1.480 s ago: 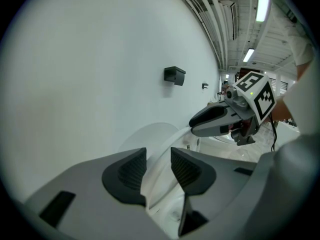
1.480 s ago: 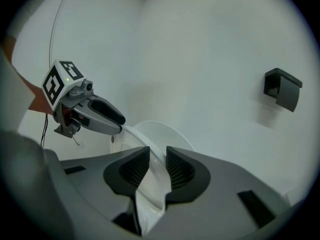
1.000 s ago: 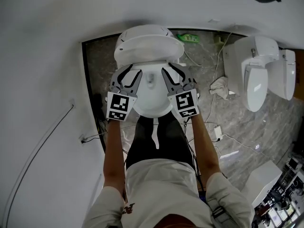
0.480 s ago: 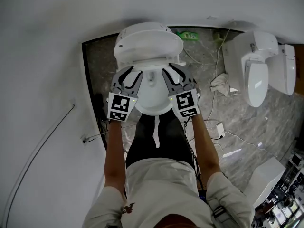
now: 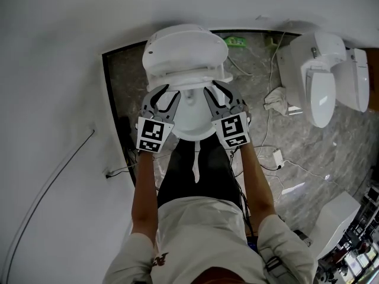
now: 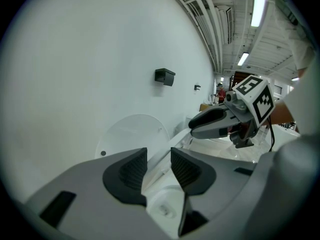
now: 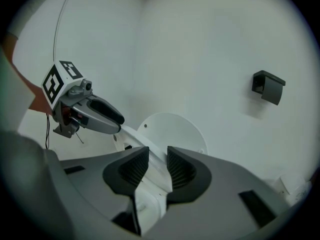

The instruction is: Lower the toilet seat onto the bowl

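Lowered nearer the bowl (image 5: 189, 123), the seat (image 6: 167, 150) was clamped in left gripper (image 5: 166, 96) and right gripper (image 5: 218, 94) fingers; the right's were just widened, so it could be dropped hard.

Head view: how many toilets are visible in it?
2. The centre toilet stands against the wall; the right toilet stands by the right edge. More may be hidden.

Your toilet seat (image 7: 131, 134) is a white oval ring, hinged at the back and tipped forward, clear of the upright round lid (image 5: 185, 47) behind it. You cannot tell whether its front edge touches the rim below. The bowl (image 5: 188, 120) under it is white and open, standing near the left edge of the grey stone floor (image 5: 121, 81), back to the wall.
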A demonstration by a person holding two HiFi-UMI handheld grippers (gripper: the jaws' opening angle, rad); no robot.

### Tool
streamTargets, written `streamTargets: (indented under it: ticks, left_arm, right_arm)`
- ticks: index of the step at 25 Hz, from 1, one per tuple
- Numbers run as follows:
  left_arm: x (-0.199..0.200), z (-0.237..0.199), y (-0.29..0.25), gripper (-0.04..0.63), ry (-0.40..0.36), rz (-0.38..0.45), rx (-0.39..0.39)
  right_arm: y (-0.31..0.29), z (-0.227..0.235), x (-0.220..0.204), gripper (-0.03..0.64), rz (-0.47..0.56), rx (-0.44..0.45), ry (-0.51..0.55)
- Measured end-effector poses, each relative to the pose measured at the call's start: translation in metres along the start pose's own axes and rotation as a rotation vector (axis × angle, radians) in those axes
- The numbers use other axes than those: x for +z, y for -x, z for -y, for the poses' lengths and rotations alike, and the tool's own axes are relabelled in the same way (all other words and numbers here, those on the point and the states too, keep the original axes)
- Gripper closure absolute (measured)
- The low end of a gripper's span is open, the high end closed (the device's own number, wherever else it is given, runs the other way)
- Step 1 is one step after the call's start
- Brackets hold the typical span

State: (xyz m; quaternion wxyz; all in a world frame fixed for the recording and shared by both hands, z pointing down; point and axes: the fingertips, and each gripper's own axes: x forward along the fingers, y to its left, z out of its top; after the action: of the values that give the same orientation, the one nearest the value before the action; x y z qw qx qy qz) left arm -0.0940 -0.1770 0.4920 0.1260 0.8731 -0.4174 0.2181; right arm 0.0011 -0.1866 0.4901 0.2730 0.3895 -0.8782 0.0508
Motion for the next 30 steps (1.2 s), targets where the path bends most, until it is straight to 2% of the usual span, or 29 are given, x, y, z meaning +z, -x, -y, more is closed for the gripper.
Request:
streamTargets:
  ticks: [30]
  left_arm:
    - [-0.061,0.063,0.042,0.443,0.056,-0.011,-0.115]
  right_arm:
    - [0.053,-0.061,-0.064,0.485,-0.09,-0.049,-0.061]
